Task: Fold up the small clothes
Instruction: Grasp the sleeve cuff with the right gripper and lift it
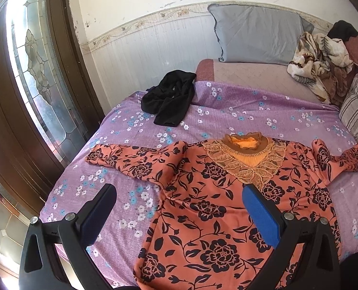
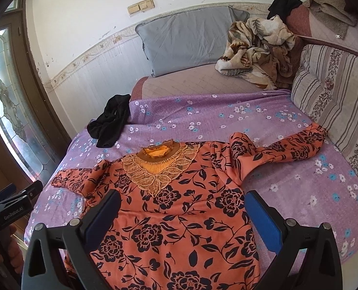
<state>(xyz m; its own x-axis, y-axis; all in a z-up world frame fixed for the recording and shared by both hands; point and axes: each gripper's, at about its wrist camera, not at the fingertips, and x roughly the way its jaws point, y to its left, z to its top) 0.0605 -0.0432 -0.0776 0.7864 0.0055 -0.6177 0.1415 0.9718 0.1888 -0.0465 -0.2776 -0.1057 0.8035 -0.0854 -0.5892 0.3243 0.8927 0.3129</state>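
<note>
Jaws of left gripper (image 1: 179,207) and right gripper (image 2: 182,211) spread, empty, above orange floral blouse (image 1: 203,217) lying flat, collar away, on purple bedsheet (image 1: 239,120); 2 sleeves outstretched sideways.

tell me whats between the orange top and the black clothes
Only bare purple sheet between the orange top and the black clothes; they lie apart. Both views show it.
</note>
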